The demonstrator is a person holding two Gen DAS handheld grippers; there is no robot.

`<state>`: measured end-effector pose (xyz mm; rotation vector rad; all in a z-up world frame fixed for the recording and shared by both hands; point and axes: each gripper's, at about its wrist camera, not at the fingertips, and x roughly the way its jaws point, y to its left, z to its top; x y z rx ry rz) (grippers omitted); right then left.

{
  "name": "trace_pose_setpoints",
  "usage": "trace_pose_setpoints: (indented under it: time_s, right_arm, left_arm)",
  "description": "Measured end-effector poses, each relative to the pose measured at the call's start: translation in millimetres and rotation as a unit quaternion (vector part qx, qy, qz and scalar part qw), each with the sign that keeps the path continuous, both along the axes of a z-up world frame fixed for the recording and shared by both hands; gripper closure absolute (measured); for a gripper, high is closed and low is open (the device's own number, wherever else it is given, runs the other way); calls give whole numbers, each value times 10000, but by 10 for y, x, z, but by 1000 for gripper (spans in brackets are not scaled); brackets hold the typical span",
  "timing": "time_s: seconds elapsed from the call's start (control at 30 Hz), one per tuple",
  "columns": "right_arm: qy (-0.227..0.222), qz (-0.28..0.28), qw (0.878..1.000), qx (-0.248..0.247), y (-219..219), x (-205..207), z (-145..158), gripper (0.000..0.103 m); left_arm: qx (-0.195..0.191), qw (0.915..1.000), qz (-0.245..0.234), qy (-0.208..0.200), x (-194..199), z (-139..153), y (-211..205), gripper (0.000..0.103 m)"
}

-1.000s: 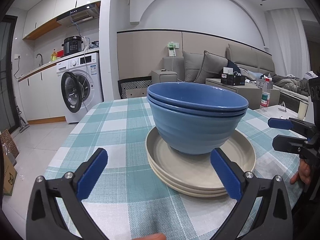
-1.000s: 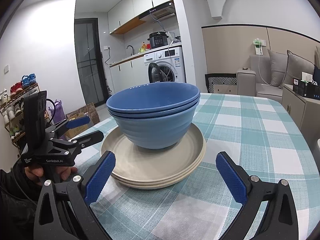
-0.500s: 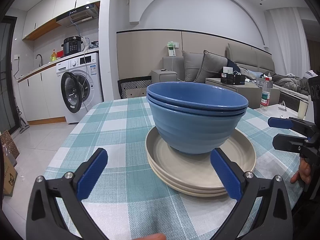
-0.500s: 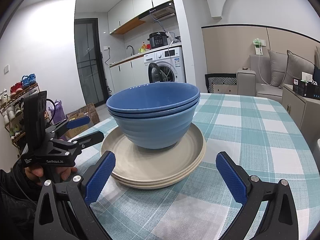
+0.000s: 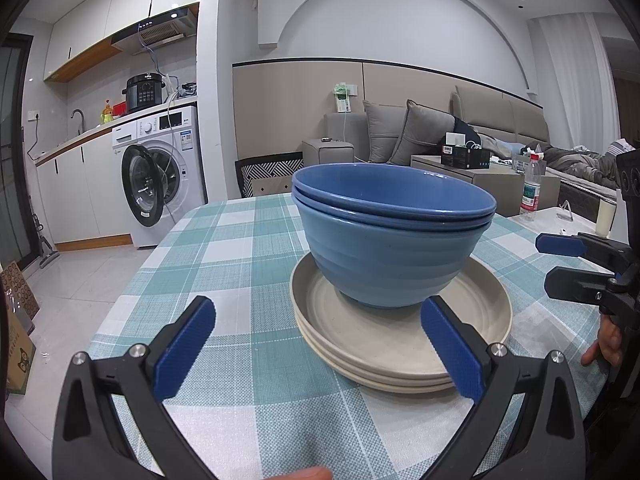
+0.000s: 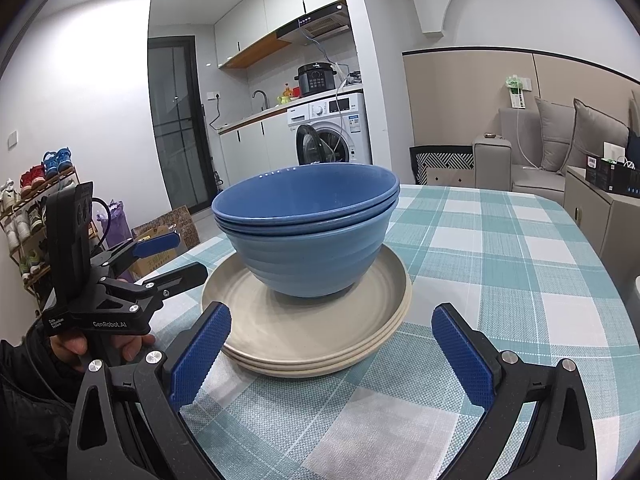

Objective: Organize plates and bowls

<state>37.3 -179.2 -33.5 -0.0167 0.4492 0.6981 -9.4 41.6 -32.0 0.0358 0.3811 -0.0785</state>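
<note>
**Spotter:** Where did you have things at that point?

**Operator:** The blue bowls (image 5: 394, 236), nested together, sat in the middle of the beige plates (image 5: 400, 344), all on the checked tablecloth (image 5: 224, 264). My left gripper (image 5: 316, 348) and right gripper (image 6: 330, 354) both had jaws spread wide, holding nothing, each pulled up just short of the stack from its own side.

**Spotter:** How did you expect it to handle?

**Operator:** The bowls looked rigid, matte and fairly light, probably a plastic composite, so not too slippery. I judged the rim the best hold, one finger inside and one out; the ribbed wall was too wide. The plates I'd have taken by the raised edge.
</note>
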Motion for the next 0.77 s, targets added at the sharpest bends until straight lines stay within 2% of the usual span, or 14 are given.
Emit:
trace_pose_setpoints:
  time_s: [0.77]
  right_arm:
    - [-1, 9, 10000, -19, 1, -6, 5, 1]
  left_arm:
    - [49, 10000, -43, -8, -8, -2, -26, 0]
